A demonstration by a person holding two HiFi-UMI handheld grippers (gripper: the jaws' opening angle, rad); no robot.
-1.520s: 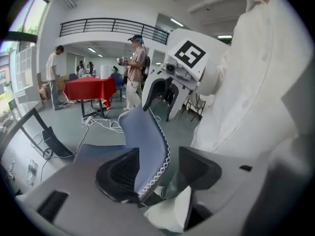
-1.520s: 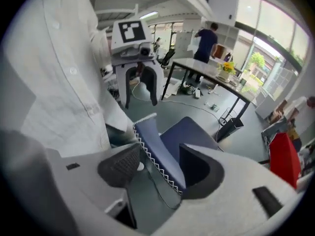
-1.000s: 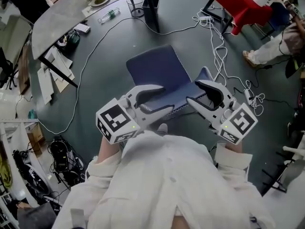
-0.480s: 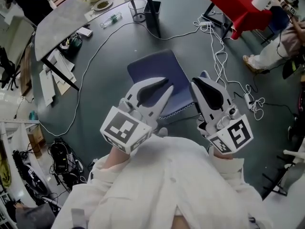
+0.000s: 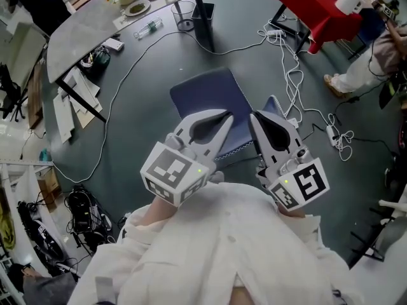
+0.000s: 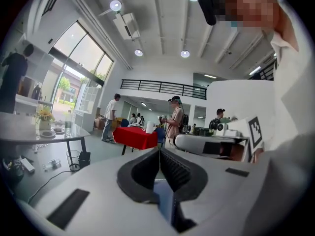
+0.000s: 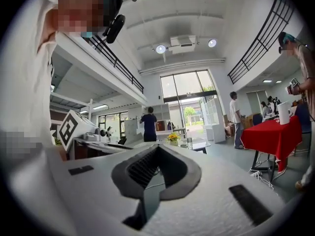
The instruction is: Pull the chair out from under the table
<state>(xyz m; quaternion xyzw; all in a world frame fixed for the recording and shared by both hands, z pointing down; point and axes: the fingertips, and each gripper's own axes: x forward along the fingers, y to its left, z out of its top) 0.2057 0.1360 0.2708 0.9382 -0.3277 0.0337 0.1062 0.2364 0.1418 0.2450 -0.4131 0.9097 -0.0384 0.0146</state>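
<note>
— How is the left gripper [image 5: 222,115] held?
— It is held up level in front of the person [image 5: 222,253]. Its jaws are brought fully together, with the ribbed pads [image 6: 173,167] meeting tip to tip. Nothing is gripped between them. Only a strip of blue is glimpsed through the gap behind the tips.

— And the right gripper [image 5: 253,117]?
— The same is found there: the jaws are pressed together and nothing is clasped. It is held just beside the left gripper, and the two sets of tips are kept near each other but apart.

— Where is the chair [image 5: 206,94] placed?
— It is seen below and just ahead of both sets of tips. Its blue seat is spread out beyond the left gripper. In the head view, the stitched edge of its back is crossed by both grippers, which are held above it.

— Is it tucked under the table [image 5: 82,24]?
— No. The grey table is set well ahead and to the left of the left gripper. Bare floor [image 5: 146,107] is seen between it and the chair.

— What else is noted?
— White cables [image 5: 289,62] are strewn on the floor ahead of the right gripper, to the chair's right. A red table [image 5: 305,5] is placed farther ahead of that gripper.
</note>
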